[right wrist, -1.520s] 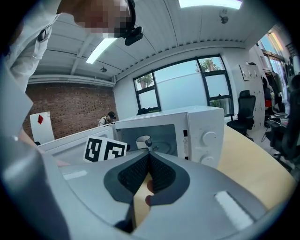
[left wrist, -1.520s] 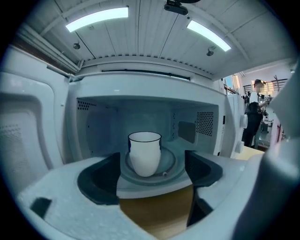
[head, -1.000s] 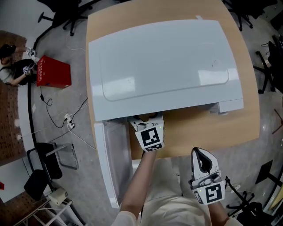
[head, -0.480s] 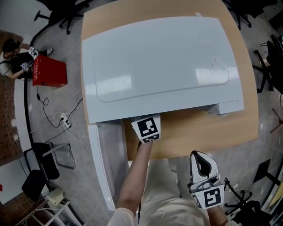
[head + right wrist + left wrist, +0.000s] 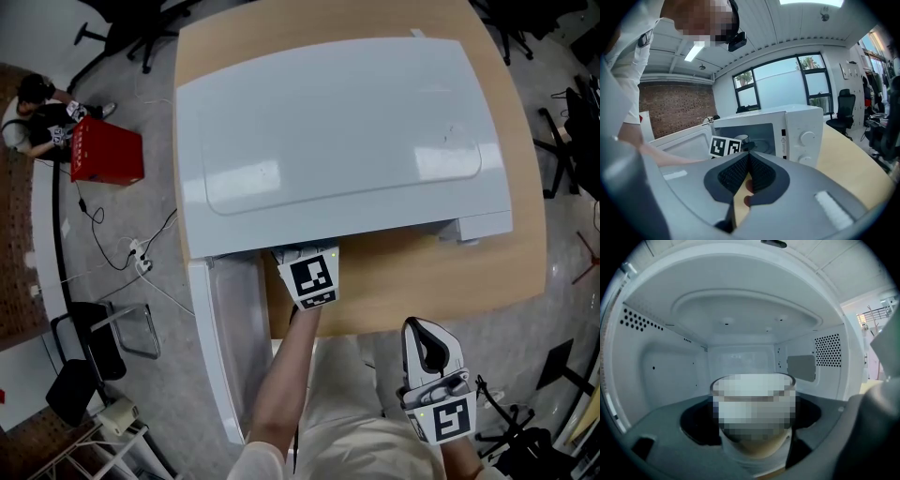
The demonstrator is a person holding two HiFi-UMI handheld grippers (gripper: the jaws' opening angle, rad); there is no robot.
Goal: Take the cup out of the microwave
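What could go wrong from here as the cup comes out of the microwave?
1. The left gripper has its jaws low around the cup, near its base. Whether they press it is unclear, so it may tip or slip when pulled.
2. The cup sits inside the microwave and might knock the frame or the open door coming out. The right gripper is shut and far back.

We see 1 pale cup (image 5: 754, 448) standing upright in the middle of the white microwave (image 5: 347, 141), which sits on the table (image 5: 422, 281) with its door (image 5: 230, 356) swung open.
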